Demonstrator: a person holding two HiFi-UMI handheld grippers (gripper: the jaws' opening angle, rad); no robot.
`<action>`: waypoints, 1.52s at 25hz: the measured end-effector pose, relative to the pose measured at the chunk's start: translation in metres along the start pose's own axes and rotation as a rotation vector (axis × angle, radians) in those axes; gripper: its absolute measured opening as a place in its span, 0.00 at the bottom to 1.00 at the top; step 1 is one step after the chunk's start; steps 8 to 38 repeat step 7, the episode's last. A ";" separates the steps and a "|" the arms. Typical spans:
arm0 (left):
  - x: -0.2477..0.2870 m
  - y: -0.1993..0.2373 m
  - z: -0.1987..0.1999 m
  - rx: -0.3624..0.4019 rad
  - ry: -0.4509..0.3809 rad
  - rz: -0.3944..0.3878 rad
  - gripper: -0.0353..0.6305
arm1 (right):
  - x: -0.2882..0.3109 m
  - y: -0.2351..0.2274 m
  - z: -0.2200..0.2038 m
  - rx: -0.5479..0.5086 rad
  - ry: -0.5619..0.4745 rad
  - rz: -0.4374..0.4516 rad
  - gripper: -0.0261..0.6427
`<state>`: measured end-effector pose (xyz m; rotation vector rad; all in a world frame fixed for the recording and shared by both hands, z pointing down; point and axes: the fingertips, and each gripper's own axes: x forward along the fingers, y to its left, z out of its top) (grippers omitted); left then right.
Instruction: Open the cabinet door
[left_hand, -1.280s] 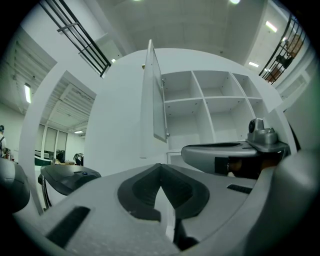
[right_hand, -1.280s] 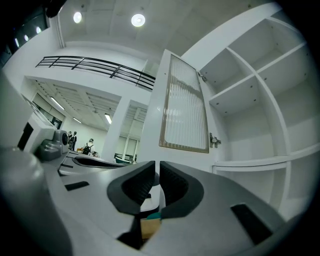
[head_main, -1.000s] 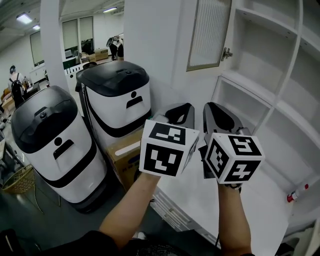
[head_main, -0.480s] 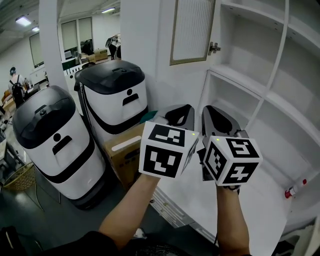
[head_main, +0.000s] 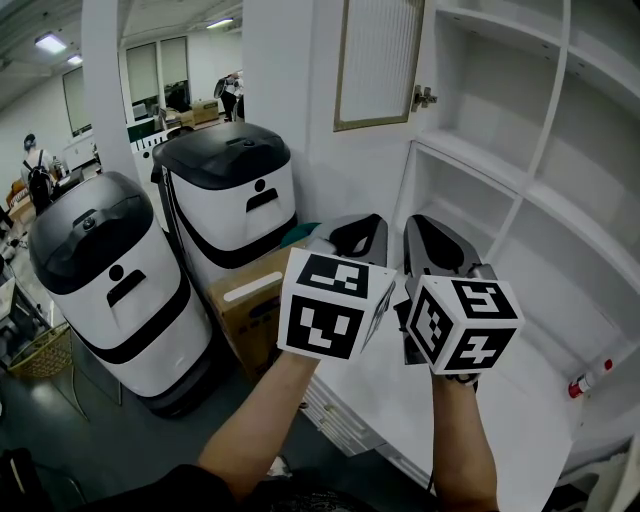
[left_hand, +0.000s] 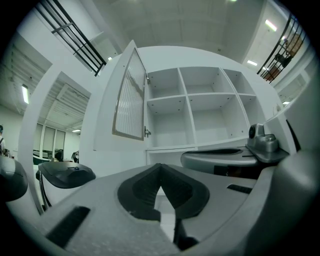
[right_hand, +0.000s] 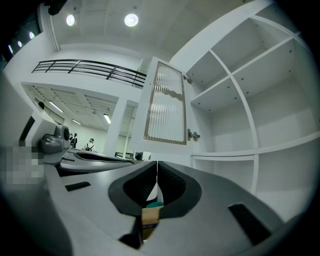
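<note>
Both claws sit side by side right in front of me, marker cubes facing me, pointing level. On the left gripper (left_hand: 160, 169) the jaws are pressed together, gripping nothing. On the right gripper (right_hand: 156, 169) it's the same, pads tip to tip, holding nothing. Neither touches the cabinet. Under them runs the white counter (head_main: 470, 420). Off to the left I see a cardboard box (head_main: 248, 305), the near white machine (head_main: 110, 270) and the far white machine (head_main: 235, 195). Farther up, well apart from both claws, the cabinet door (head_main: 375, 60) stands swung open, with its hinge (head_main: 424, 97) on the right edge and the open shelves (head_main: 520, 150) beside it.

White cabinet (head_main: 490, 90) with a ribbed tan-framed door (head_main: 378, 60); white bins (head_main: 130, 320) have black lids (head_main: 90, 225).
</note>
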<state>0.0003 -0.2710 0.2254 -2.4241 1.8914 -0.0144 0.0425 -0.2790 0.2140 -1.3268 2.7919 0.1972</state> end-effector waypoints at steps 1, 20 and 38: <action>0.000 0.000 0.000 -0.001 0.000 0.001 0.07 | -0.001 0.000 0.000 -0.001 0.001 0.000 0.07; -0.001 -0.002 -0.001 -0.002 0.003 0.001 0.07 | -0.003 -0.001 -0.001 -0.002 0.004 -0.001 0.07; -0.001 -0.002 -0.001 -0.002 0.003 0.001 0.07 | -0.003 -0.001 -0.001 -0.002 0.004 -0.001 0.07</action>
